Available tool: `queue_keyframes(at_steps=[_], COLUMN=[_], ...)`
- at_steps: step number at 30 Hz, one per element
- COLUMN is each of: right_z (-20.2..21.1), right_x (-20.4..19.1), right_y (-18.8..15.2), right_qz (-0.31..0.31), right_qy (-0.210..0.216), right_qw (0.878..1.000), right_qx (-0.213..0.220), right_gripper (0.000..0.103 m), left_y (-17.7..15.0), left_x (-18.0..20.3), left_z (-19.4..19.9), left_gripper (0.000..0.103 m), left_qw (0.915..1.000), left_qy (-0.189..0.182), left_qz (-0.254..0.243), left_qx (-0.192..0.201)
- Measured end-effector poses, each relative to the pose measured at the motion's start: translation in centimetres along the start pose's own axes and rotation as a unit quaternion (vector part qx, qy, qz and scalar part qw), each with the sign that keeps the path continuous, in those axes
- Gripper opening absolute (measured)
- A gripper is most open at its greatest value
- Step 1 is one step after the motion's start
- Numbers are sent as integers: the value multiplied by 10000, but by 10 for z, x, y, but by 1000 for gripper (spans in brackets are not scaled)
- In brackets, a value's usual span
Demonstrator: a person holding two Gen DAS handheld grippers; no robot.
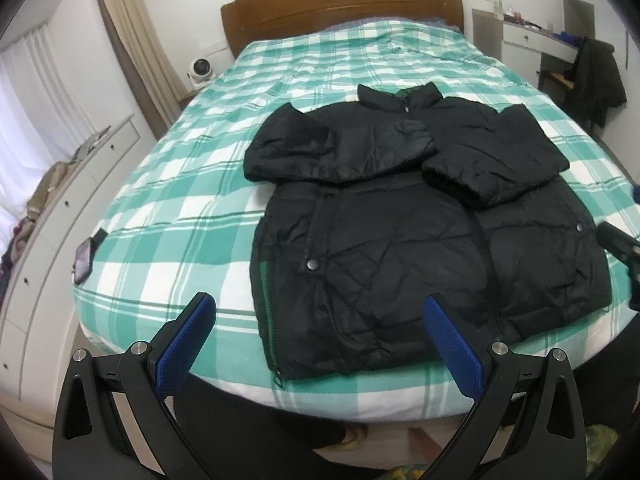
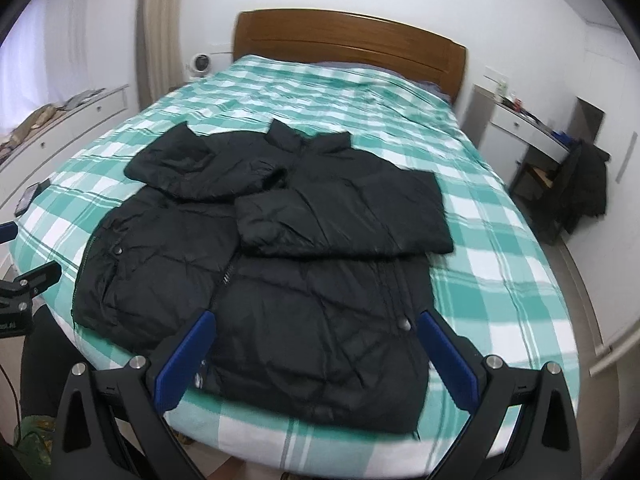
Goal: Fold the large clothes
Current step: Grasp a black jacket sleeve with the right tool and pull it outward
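A black puffer jacket (image 1: 400,240) (image 2: 304,248) lies flat, front up, on the bed with both sleeves folded across its chest and the collar toward the headboard. My left gripper (image 1: 320,340) hangs open above the jacket's lower left hem, its blue pads holding nothing. My right gripper (image 2: 316,352) is also open, above the lower right part of the hem, with no cloth between its fingers. In the left wrist view the right gripper's black tip (image 1: 618,240) shows at the right edge. In the right wrist view the left gripper's frame (image 2: 28,284) shows at the left edge.
The bed (image 1: 172,200) (image 2: 500,240) has a green and white checked cover and a wooden headboard (image 1: 340,8). A phone (image 1: 84,258) lies near its left edge. White drawers (image 1: 60,208) stand on the left, a desk and a chair with dark clothes (image 2: 580,184) on the right.
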State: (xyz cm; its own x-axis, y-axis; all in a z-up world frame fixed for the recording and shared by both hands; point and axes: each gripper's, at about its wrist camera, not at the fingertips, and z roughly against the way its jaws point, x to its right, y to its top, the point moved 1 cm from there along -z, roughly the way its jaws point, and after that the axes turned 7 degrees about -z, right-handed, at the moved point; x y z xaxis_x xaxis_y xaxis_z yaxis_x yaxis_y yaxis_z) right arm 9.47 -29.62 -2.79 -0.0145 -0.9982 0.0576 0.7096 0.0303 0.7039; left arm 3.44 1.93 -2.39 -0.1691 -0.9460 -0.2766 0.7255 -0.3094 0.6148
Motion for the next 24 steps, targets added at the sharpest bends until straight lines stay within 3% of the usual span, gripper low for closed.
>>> queue_keyframes(at_steps=[3, 6, 11, 14, 16, 17, 20, 24], right_z=[-28, -70, -149, -187, -194, -191, -161, -89], right_x=[-18, -36, -63, -57, -42, -32, -6, 59], right_y=[11, 24, 42, 52, 57, 60, 68, 85], right_qz=[786, 1393, 1852, 1479, 1031, 741, 224, -592], right_qy=[111, 313, 696, 765, 998, 1221, 1253, 1165], right_qw=[9965, 9896, 9801, 9848, 9872, 9868, 9903, 9914], right_qx=[244, 169, -183, -497, -694, -760, -548, 97], right_gripper=[103, 103, 103, 101, 71, 44, 24, 15], left_y=[0, -2, -3, -6, -8, -10, -12, -9], left_x=[0, -2, -12, -18, -21, -23, -27, -32], left_z=[0, -2, -5, -5, -6, -8, -16, -27], left_gripper=[103, 103, 103, 103, 103, 103, 103, 103], left_qw=[10000, 10000, 9993, 9993, 9993, 9992, 9988, 9983], left_qy=[-8, -96, -259, -242, -258, -281, -334, -396], left_qz=[-33, -9, 228, 262, 255, 258, 306, 355], left_qx=[28, -9, -123, -124, -115, -108, -178, -255])
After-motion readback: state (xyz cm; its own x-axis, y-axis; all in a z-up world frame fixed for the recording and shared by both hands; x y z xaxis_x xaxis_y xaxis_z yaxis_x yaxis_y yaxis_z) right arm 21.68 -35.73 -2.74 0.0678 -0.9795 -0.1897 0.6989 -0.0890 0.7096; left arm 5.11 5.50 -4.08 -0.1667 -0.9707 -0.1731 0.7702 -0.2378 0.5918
